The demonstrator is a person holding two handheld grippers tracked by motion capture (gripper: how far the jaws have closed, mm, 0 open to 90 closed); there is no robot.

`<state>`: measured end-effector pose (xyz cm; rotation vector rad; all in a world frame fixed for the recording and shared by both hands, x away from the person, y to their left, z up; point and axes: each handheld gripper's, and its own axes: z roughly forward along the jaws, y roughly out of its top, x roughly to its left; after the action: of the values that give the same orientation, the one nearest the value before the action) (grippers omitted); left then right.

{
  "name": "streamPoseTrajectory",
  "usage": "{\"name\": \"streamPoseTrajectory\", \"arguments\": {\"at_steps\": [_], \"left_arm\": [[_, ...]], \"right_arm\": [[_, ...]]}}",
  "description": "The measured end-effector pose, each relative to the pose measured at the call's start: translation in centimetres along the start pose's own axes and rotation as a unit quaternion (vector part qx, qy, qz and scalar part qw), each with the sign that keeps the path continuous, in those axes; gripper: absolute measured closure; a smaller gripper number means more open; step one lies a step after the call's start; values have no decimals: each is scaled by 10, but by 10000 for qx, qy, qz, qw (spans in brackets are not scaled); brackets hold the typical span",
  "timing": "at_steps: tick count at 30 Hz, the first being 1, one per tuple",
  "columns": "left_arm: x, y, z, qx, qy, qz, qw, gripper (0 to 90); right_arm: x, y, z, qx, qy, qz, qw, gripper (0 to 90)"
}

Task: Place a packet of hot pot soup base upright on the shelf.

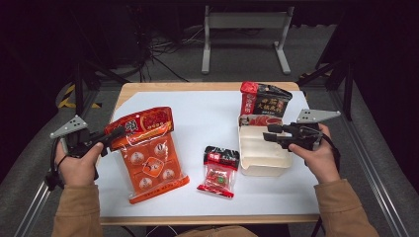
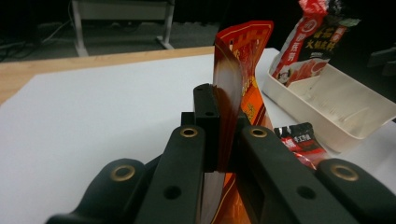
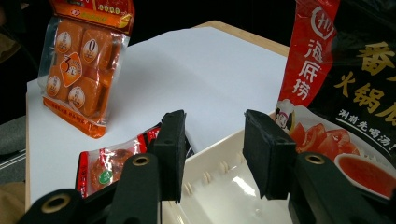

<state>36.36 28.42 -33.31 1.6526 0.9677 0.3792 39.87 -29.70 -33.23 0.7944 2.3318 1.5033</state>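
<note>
Left hand-held gripper (image 2: 223,140) clamped on orange seasoning pouch (image 1: 148,153) top seal; we judge it floppy. Right hand-held gripper (image 3: 212,154) agape.

White sheet (image 1: 207,123) spread over wooden table (image 1: 128,89). Small red-and-black sachet (image 1: 219,170) laid flat on sheet, just left of cream tray (image 1: 259,155). Red-and-black soup-base packet (image 1: 264,101) propped upright at tray's far end. Grey metal frame (image 1: 244,29) and cables (image 1: 163,49) seen on floor beyond table.
</note>
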Motion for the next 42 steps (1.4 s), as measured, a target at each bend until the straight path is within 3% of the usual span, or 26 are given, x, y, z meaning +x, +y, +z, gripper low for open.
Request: {"name": "streamPoseTrajectory", "arguments": {"at_steps": [7,22,33,42], "left_arm": [[-13,7,-6,-225,-126,161,9995,900],[-46,22,-13,-416,-380,549,9969,900],[-68,33,-10,-509,-631,848,9931,900],[-88,41,-8,-662,-767,1061,9892,900]], "right_arm": [[4,3,-1,-59,-28,-77,9999,578],[11,8,1,-95,-26,-236,9997,575],[19,17,5,-201,68,-404,9990,557],[29,34,23,-331,310,-648,9969,514]]}}
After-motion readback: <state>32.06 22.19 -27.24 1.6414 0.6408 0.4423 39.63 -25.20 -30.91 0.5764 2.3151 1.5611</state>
